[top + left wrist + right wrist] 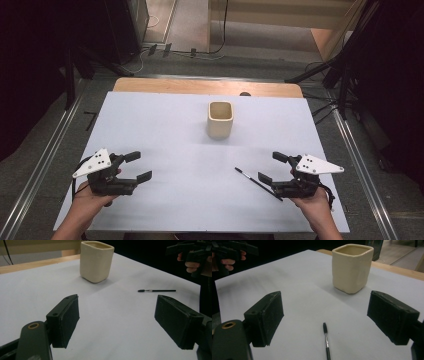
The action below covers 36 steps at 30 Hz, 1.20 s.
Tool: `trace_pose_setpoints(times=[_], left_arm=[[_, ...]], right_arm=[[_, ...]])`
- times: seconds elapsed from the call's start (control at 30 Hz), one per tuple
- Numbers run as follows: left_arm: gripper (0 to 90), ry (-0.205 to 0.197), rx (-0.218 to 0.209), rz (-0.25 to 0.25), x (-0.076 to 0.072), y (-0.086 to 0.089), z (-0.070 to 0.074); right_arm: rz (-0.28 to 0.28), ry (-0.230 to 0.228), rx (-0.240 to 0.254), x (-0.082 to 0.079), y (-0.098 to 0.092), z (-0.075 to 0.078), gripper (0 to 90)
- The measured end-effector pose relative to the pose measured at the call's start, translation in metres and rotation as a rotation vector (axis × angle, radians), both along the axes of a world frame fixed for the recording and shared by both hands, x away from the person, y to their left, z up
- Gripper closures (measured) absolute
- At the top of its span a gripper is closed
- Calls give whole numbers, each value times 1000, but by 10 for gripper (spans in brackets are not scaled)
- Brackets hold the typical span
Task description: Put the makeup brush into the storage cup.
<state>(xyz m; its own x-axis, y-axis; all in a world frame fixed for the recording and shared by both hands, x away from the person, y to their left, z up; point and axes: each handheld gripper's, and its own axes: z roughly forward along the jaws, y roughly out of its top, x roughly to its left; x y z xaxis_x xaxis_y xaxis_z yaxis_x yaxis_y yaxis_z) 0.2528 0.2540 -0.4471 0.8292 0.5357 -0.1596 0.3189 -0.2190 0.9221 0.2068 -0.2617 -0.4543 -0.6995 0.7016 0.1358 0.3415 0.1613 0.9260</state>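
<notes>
A cream square cup [220, 119] stands upright past the middle of the white table [175, 130]; it also appears in the left gripper view [96, 261] and the right gripper view [351, 267]. A thin black brush [258, 183] lies flat at the right front, tip toward the centre, seen as the brush [156, 290] and the brush [326, 341]. My right gripper [273, 166] hovers open just right of the brush, with the brush lying on the table below its jaws. Near the left front my left gripper [138, 166] is open and empty.
A wooden strip [207, 87] runs along the table's far edge. Dark stands and cables [325, 75] line the floor beyond and to both sides. Metal rails [45, 160] flank the table.
</notes>
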Motion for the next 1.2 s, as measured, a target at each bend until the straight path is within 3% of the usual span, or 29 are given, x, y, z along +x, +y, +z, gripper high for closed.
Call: trace_pose_setpoints(times=[0.77, 1.2], left_arm=[[203, 11, 9, 3, 1, 0, -1], [202, 13, 18, 3, 1, 0, 0]], right_arm=[[6, 7, -1, 1, -2, 0, 144], [-52, 22, -33, 2, -9, -1, 145]])
